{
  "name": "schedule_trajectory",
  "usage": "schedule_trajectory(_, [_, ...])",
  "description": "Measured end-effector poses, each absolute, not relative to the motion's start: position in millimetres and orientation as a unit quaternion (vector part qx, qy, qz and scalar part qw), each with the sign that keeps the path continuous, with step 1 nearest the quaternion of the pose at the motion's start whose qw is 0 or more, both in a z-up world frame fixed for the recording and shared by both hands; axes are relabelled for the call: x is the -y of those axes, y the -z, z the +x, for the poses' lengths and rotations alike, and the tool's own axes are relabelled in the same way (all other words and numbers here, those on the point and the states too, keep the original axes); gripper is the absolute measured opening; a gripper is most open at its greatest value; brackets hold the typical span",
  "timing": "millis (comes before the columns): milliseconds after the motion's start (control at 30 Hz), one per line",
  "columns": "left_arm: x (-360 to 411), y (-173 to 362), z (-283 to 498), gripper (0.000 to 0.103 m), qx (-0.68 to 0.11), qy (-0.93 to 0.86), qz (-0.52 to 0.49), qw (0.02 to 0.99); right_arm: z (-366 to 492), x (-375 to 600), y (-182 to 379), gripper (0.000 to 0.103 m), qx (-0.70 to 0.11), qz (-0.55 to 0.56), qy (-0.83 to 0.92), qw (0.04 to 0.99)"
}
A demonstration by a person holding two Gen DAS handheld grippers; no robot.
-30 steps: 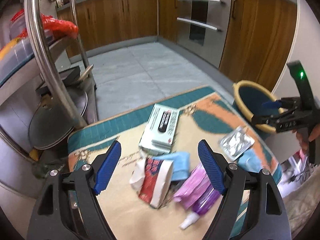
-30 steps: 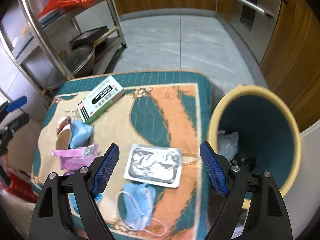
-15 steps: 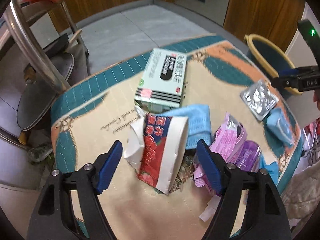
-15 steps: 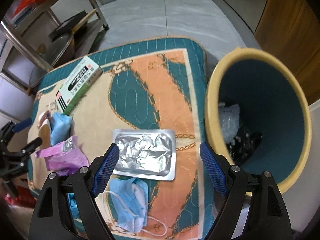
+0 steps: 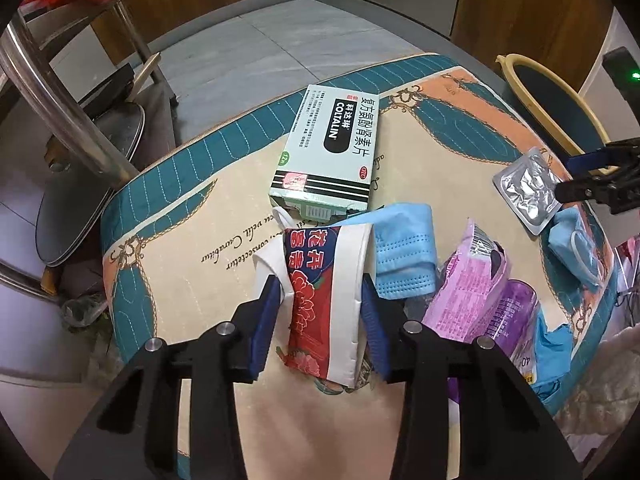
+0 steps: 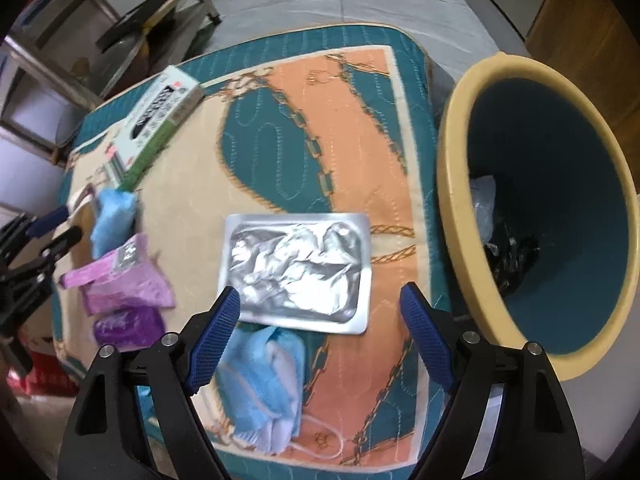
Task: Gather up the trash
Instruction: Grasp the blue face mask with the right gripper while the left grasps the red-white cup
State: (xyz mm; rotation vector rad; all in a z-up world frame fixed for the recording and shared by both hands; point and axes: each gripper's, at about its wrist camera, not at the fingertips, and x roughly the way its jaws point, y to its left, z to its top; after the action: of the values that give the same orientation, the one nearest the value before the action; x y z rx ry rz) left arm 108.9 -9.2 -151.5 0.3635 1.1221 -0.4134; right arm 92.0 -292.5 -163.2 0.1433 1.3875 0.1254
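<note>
My left gripper (image 5: pixel 320 304) is shut on a crushed red and white paper cup (image 5: pixel 328 300) lying on the patterned mat (image 5: pixel 192 240). A blue face mask (image 5: pixel 404 248) and pink and purple wrappers (image 5: pixel 480 296) lie just right of the cup. My right gripper (image 6: pixel 320 328) is open, hovering over a silver blister pack (image 6: pixel 296 268), with another blue mask (image 6: pixel 264 368) under its left finger. The yellow-rimmed bin (image 6: pixel 456 216) stands to the right, with trash inside.
A pale green medicine box (image 5: pixel 328 152) lies at the mat's far side. A steel rack (image 5: pixel 60 100) with pans stands left of the table. Wooden cabinets (image 5: pixel 520 8) line the back wall. The grey tiled floor lies beyond.
My left gripper moved down and forward and closed on the paper cup. My right gripper came lower over the blister pack and stayed open.
</note>
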Motion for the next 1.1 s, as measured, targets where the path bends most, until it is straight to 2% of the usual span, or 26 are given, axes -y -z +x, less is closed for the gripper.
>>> schedule_trajectory(133, [8,148,113,0.04,-0.524,0.188,0.163,0.814,79,290,157,0.07,-0.647,0.075,-0.087,0.754])
schedule_trajectory(200, [9,143,114,0.04,-0.52,0.188,0.159,0.818,73,287,159,0.057,-0.656,0.084,-0.1,0.743])
schedule_trajectory(333, [12,135,113,0.04,-0.511,0.192,0.159,0.823,64,278,163,0.04,-0.665,0.064,-0.123,0.734])
schedule_trajectory(367, [14,133,112,0.04,-0.508,0.193,0.16,0.824,63,277,165,0.029,-0.667,0.06,-0.125,0.732])
schedule_trajectory(467, [17,126,110,0.04,-0.5,0.197,0.16,0.828,62,274,164,0.017,-0.665,0.058,-0.13,0.734])
schedule_trajectory(867, [23,93,101,0.04,-0.463,0.212,0.143,0.849,70,295,90,0.016,-0.542,0.094,-0.104,0.829])
schedule_trajectory(1100, [47,76,98,0.04,-0.442,0.238,0.14,0.854,78,328,71,0.016,-0.495,0.111,-0.072,0.859])
